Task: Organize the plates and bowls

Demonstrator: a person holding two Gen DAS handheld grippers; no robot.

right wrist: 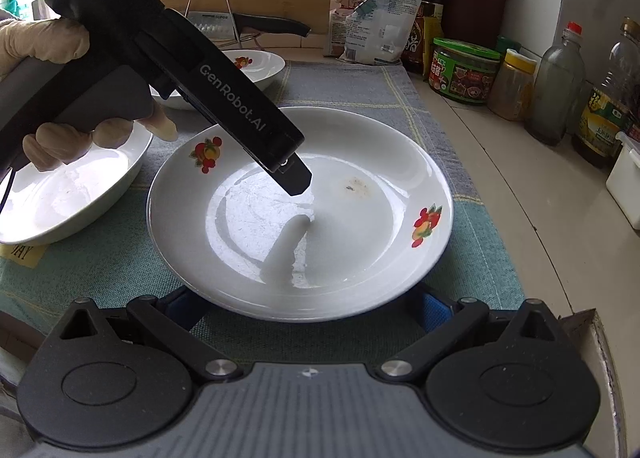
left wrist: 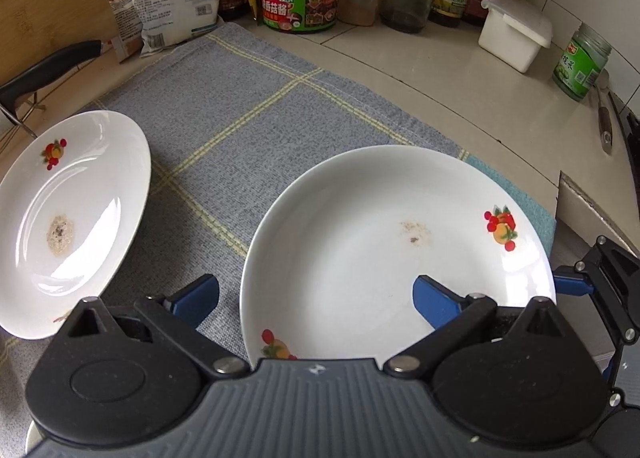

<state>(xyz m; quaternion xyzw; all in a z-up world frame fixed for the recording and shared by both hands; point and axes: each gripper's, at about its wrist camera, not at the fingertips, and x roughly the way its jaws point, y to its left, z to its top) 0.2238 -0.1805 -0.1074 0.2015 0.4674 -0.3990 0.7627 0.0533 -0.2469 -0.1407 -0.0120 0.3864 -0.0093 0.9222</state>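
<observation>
Now both grippers hover spread at the plate [right wrist: 360, 161]: left gripper [left wrist: 316, 298] over its near rim, right gripper [right wrist: 304, 306] low beside it on the cloth [left wrist: 248, 105].

Left claw [left wrist: 316, 300] spread wide over right plate [left wrist: 380, 242], left plate [left wrist: 76, 213] beside

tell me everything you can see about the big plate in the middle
The plate is round, white, glossy, ceramic-looking, shallow, with a raised rim and fruit decals. A small brownish residue spot sits near its centre. It lies flat on the checked cloth. The open left gripper straddles its rim; the open right gripper flanks its near edge.
</observation>
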